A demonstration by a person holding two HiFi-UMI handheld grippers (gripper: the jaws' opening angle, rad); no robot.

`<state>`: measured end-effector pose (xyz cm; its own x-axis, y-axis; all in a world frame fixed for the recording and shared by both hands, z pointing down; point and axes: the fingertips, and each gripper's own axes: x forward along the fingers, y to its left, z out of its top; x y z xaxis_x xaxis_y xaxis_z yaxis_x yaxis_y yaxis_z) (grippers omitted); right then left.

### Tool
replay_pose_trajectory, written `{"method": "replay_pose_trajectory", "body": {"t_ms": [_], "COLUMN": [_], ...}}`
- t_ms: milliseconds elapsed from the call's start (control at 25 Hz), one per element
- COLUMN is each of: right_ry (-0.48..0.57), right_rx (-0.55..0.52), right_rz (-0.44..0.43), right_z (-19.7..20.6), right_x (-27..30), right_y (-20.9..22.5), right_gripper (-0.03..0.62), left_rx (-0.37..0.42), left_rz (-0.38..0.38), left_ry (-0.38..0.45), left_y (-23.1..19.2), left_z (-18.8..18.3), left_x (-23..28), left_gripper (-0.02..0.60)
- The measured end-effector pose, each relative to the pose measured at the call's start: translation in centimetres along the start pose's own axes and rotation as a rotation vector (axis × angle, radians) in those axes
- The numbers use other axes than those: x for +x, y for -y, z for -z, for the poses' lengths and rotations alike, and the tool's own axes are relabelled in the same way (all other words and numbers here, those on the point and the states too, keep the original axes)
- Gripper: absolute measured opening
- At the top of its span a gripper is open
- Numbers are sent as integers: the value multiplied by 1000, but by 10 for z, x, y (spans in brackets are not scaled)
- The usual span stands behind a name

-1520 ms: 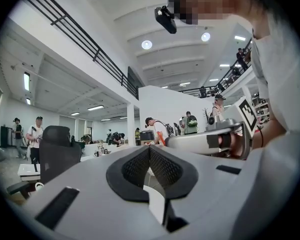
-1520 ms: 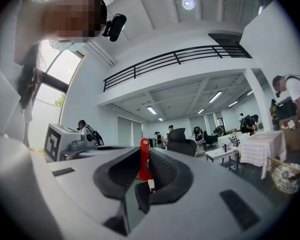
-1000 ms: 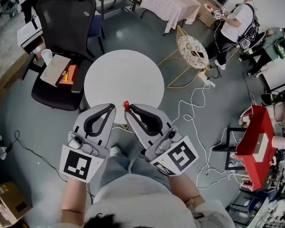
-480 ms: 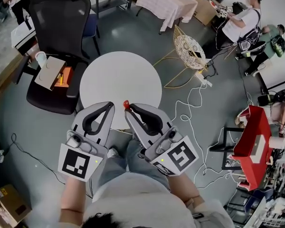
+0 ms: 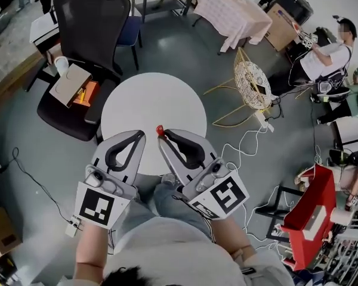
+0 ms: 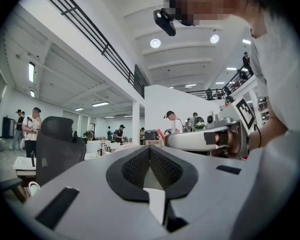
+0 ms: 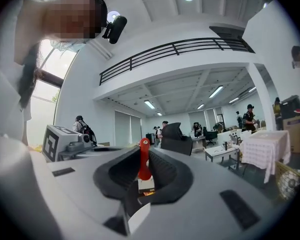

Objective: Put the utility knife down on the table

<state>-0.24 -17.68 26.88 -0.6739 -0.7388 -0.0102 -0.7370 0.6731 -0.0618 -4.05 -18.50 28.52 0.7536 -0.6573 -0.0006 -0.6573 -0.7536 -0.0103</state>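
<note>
My right gripper (image 5: 161, 137) is shut on a red utility knife (image 5: 159, 130), whose tip pokes out beyond the jaws. In the right gripper view the red utility knife (image 7: 143, 159) stands upright between the closed black pads. My left gripper (image 5: 135, 137) is shut with nothing in it; in the left gripper view its pads (image 6: 151, 165) meet with no object between them. Both grippers hover side by side over the near edge of the round white table (image 5: 153, 109), held level and well above it.
A black office chair (image 5: 77, 46) with a cardboard box and an orange item on its seat stands left of the table. A gold wire stool (image 5: 252, 85) sits to the right, white cables trail on the floor, and a red cart (image 5: 307, 210) stands at far right.
The head view has shifted a little, so the room has slid in the frame. Both grippers keep the same pose over the table's near edge, the knife still held.
</note>
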Motion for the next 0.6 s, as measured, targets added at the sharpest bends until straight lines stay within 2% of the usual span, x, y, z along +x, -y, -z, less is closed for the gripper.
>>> {"method": "replay_pose_trajectory", "body": {"t_ms": [320,600], "right_ry": [-71,-157], "right_rx": [-2,-1], "right_rz": [-114,-184], "right_z": [23,66], "right_x": [14,28], "right_y": [49,83], "right_gripper": [57,57], "left_rx": [-29,-33], "left_rz": [-143,-249], "left_ry": [4,-8], "left_y": [-12,-19], "left_z": [9,24], "left_x": [31,41], "left_gripper": [9,9]}}
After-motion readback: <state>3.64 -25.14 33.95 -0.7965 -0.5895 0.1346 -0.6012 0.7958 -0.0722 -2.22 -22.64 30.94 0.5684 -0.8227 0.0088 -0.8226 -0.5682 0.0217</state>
